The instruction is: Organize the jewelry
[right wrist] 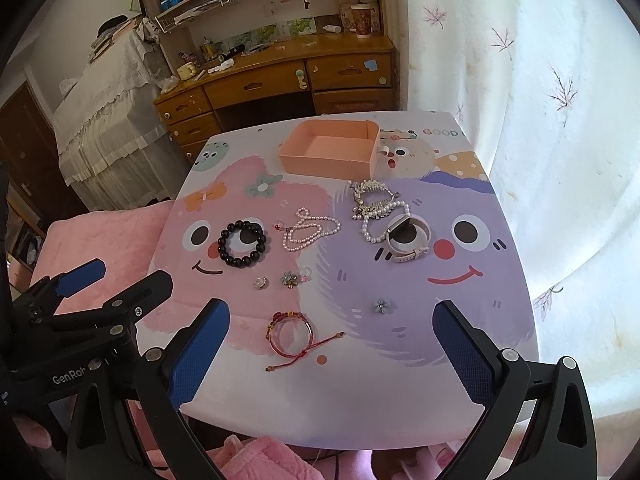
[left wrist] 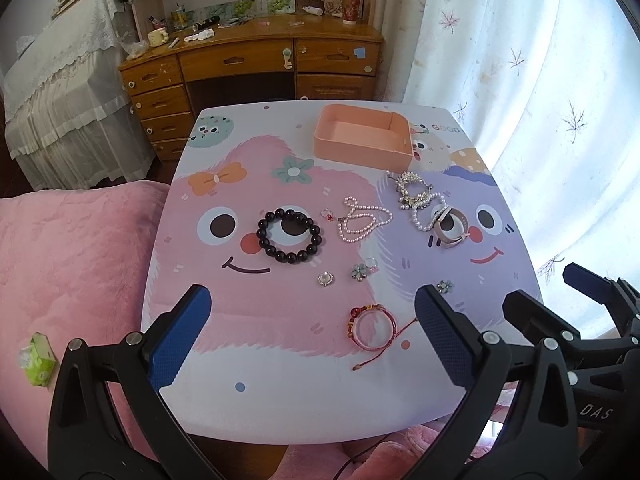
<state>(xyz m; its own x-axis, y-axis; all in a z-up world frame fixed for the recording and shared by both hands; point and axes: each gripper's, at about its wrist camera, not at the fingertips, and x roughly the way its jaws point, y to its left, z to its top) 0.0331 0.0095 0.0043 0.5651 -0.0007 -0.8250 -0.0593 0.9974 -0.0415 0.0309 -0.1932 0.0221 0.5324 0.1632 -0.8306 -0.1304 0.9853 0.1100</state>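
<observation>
Jewelry lies spread on a cartoon-printed table [left wrist: 280, 400]. A black bead bracelet [left wrist: 289, 236] [right wrist: 241, 243] sits left of a pink pearl strand [left wrist: 364, 221] [right wrist: 310, 230]. A white pearl and silver tangle [left wrist: 418, 196] [right wrist: 376, 204] touches a pale watch [left wrist: 450, 229] [right wrist: 408, 242]. A red cord bracelet [left wrist: 372, 326] [right wrist: 290, 334] lies nearest. An empty peach box [left wrist: 362, 136] [right wrist: 330, 152] stands at the far edge. My left gripper [left wrist: 312, 340] and right gripper [right wrist: 332, 356] hover open above the near edge, holding nothing.
Small rings and flower charms [left wrist: 359, 272] [right wrist: 382, 306] dot the table's middle. A pink blanket [left wrist: 72, 264] lies to the left with a green tissue pack [left wrist: 38, 360]. A wooden desk [left wrist: 256, 60] stands behind, and a white curtain [left wrist: 540, 80] hangs on the right.
</observation>
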